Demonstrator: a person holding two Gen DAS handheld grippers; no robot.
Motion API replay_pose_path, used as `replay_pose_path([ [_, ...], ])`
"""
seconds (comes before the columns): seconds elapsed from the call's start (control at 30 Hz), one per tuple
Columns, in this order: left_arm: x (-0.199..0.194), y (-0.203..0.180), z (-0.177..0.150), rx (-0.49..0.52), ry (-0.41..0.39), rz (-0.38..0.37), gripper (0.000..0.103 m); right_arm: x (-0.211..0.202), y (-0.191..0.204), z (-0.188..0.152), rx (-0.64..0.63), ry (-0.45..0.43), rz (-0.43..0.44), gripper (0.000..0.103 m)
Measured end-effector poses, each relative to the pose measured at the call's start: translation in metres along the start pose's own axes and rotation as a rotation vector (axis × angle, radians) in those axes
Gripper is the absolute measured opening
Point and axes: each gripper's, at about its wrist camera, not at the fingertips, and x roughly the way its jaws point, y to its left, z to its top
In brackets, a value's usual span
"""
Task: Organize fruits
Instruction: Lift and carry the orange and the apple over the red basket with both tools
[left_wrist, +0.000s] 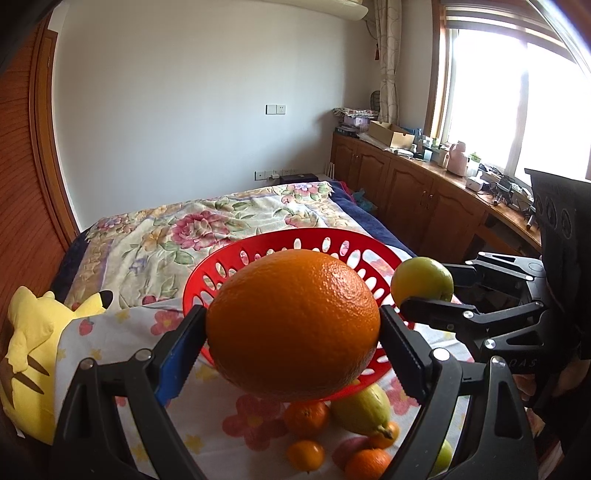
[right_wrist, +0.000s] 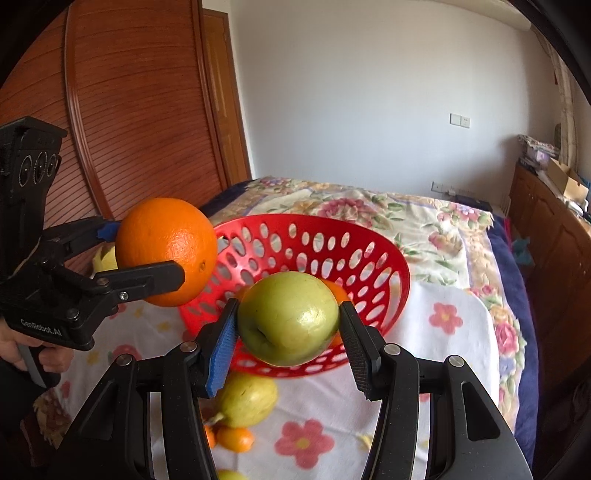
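Above the bed, at the near rim of the red basket (right_wrist: 400, 275):

- Left gripper (left_wrist: 293, 334), clamped on a large orange (left_wrist: 293, 325), held clear of the cloth.
- Right gripper (right_wrist: 288, 325), clamped on a green apple (right_wrist: 288, 317), just short of the rim.
- Loose fruit: a pear (right_wrist: 247, 400) and small mandarins (left_wrist: 306, 419) lie on the flowered sheet (right_wrist: 443, 332) below us.

Handling note: we carry each fruit over the basket's middle, lower it close to the floor, then part the jaws one at a time, so neither fruit rolls out.
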Motion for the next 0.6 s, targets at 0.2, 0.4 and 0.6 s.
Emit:
replay_pose_path([
  [0.2,0.023,0.008,0.010,0.005,0.013,0.001,0.090,0.022,-0.012,0.014,-0.012,0.010,-0.008,0.055],
  [0.4,0.049,0.014,0.015,0.018,0.053,0.013,0.090,0.044,-0.021,0.028,-0.035,0.029,-0.018,0.055],
  [0.6,0.074,0.015,0.015,0.036,0.098,0.040,0.090,0.062,-0.028,0.037,-0.047,0.042,-0.022,0.055],
])
